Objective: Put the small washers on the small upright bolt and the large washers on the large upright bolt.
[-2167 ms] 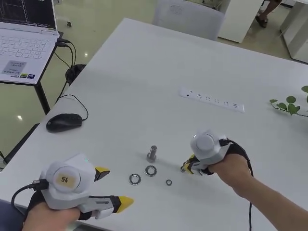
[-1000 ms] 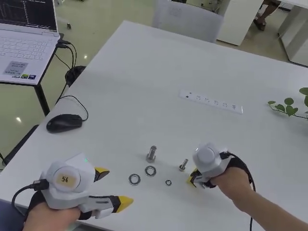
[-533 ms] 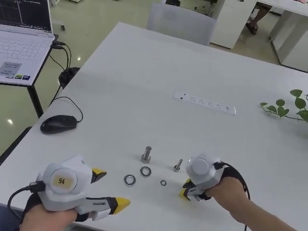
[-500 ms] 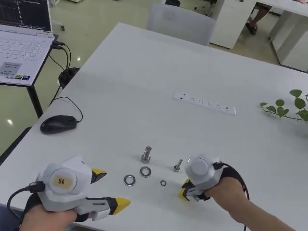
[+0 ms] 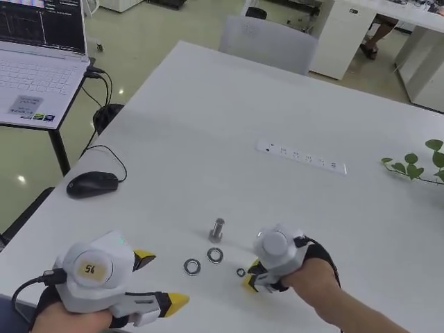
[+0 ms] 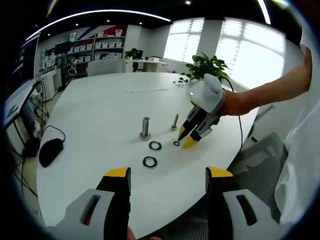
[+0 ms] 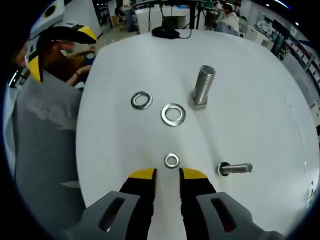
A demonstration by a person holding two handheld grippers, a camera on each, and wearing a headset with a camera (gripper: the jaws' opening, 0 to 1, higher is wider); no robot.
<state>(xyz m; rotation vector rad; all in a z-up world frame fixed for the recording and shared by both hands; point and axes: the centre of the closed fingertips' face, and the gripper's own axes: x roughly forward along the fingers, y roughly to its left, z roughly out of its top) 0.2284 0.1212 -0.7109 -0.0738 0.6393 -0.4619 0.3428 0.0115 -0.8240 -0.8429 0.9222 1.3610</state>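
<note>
Right gripper view: jaws narrowly parted, the right gripper (image 7: 167, 173) is hovering just short of the small washer (image 7: 171, 160) on the table (image 7: 240, 100), apparently lining up a pinch.

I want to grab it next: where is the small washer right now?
In the right gripper view, the small washer lies just ahead of the right gripper, with the small bolt to its right in that view.
</note>
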